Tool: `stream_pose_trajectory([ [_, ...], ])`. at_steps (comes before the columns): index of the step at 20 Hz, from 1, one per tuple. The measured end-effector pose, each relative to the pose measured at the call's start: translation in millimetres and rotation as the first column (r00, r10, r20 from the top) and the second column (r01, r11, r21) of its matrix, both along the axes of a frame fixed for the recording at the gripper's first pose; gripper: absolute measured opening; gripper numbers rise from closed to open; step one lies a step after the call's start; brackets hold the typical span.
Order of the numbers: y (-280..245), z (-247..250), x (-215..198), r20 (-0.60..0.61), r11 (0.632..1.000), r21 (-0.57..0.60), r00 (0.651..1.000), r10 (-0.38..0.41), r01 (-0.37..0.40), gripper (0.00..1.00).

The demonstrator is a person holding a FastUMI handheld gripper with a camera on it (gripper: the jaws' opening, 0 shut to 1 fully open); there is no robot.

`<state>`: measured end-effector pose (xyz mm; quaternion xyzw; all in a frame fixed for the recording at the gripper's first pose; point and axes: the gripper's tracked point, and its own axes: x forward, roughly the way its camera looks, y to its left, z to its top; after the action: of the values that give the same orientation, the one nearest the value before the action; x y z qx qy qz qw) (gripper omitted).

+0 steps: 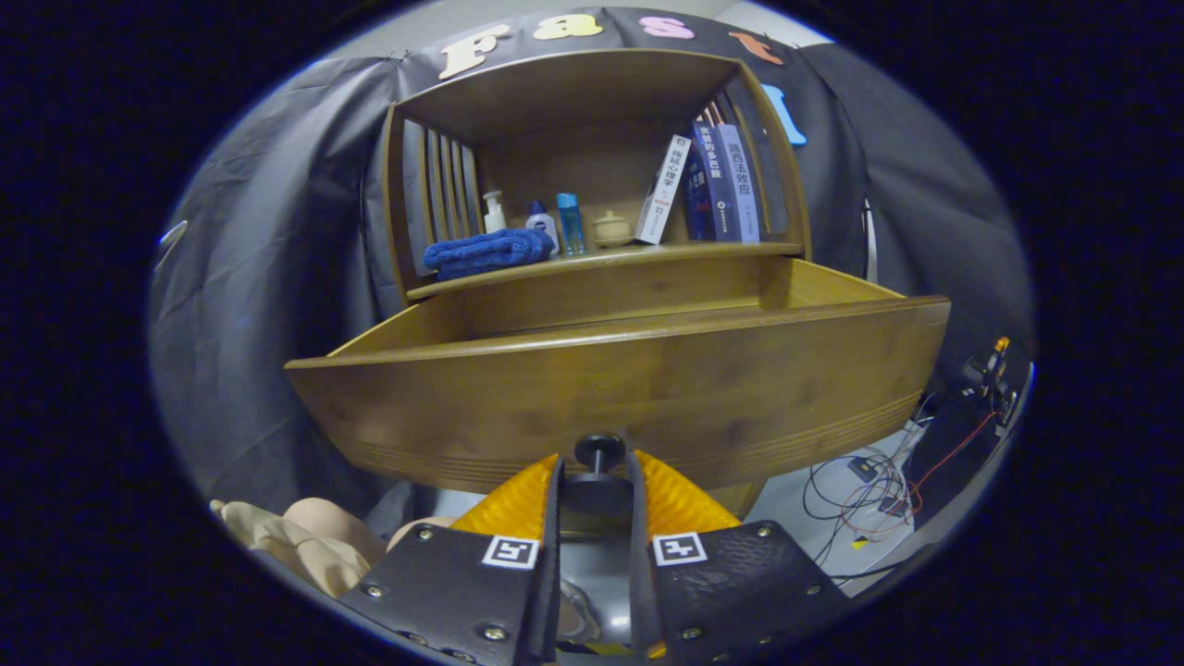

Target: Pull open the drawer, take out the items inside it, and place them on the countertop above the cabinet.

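A wooden cabinet [592,277] stands against a dark cloth wall, seen from low down and close in front. Its drawer [610,388] is pulled well out toward the viewer, and the wide front panel hides whatever lies inside. At the lower middle of that panel is a small dark knob [599,450]. The gripper [598,481] reaches up to it, and its jaws are drawn in narrow with the knob's stem between them; both fingers [518,495] appear to press against the knob.

Above the drawer is the cabinet's surface [610,256], roofed by a shelf. On it, from left to right, lie a folded blue towel [488,252], three small bottles [541,222], a little lidded jar [611,228] and a row of leaning books [708,185].

Below the drawer on the right, loose cables [869,490] trail across the floor.
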<state>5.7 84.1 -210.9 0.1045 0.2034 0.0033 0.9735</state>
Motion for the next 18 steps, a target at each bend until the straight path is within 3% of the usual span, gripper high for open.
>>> stream_pose_trajectory([
  [4,0.1,0.2,0.4,0.009,1.000,0.005,1.000,-0.004,0.004,0.31],
  [11,0.5,0.1,0.3,-0.014,1.000,0.023,1.000,-0.003,0.004,0.39],
  [18,0.3,2.5,-2.9,-0.016,1.000,0.002,1.000,0.002,-0.002,0.39],
])
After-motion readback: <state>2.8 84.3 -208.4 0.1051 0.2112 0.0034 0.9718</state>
